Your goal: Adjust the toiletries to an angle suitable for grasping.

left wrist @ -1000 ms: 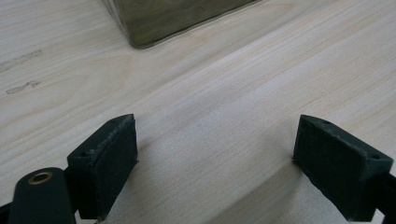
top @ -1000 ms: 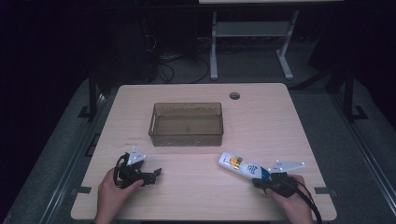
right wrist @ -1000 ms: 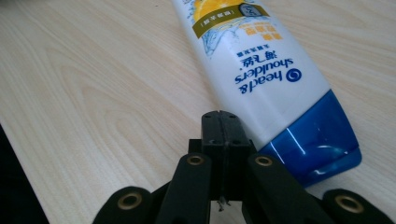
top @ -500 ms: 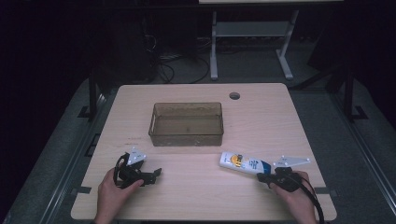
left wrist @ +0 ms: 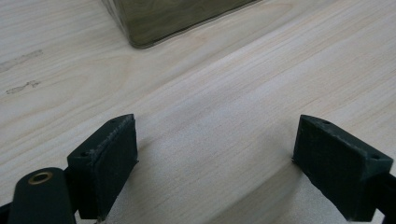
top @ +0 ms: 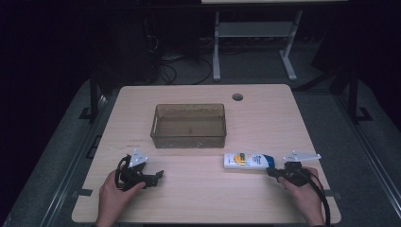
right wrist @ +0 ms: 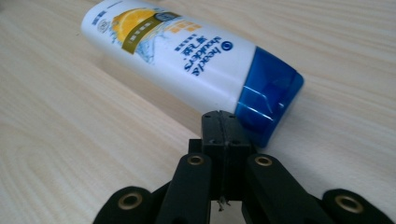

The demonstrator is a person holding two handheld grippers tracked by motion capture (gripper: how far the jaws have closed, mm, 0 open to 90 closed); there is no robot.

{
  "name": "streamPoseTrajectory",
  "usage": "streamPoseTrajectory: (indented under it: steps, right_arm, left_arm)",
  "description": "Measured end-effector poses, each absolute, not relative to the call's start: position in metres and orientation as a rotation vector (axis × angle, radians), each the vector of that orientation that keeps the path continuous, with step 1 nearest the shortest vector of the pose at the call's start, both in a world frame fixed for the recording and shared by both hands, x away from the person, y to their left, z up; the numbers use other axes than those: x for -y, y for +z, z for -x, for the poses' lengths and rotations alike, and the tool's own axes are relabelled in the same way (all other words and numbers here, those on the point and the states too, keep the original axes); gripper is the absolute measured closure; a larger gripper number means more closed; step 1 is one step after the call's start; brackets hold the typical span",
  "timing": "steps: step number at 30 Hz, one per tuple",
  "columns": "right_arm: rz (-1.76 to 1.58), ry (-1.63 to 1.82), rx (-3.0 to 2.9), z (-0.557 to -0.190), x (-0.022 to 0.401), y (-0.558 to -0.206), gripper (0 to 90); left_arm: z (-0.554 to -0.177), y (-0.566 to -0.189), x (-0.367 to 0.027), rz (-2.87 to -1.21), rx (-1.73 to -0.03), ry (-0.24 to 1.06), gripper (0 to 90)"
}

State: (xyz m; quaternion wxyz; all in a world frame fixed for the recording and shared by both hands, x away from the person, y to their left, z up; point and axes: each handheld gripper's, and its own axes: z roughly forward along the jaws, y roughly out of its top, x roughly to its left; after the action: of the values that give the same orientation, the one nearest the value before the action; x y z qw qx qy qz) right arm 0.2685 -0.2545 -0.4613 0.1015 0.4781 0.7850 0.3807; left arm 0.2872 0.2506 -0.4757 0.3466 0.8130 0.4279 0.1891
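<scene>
High view: the shampoo bottle (top: pixel 249 161) lies flat on the tabletop (top: pixel 198 198), just in front of the clear bin's (top: pixel 189 126) right corner. The right gripper (top: pixel 270 171) sits at its blue cap end, while the left gripper (top: pixel 160 175) rests well apart.

Left gripper view: jaws spread wide over bare wood.

Right gripper view: jaws pressed together, nothing between them, tips at the blue cap (right wrist: pixel 267 99). To grasp, I'd open them first, then straddle the bottle's white body

Glossy plastic shampoo bottle (right wrist: pixel 187 60) lies on matt pale-wood table (right wrist: pixel 70 140).
</scene>
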Motion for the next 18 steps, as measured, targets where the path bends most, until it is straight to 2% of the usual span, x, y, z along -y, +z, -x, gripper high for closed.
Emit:
streamPoseTrajectory:
  steps: [18]
  right_arm:
    - [-1.468, 1.157, -2.238, -0.283, 0.271, -0.461, 90.0]
  left_arm:
    - [-0.287, -0.476, -0.251, -2.109, -1.110, 0.491, 12.4]
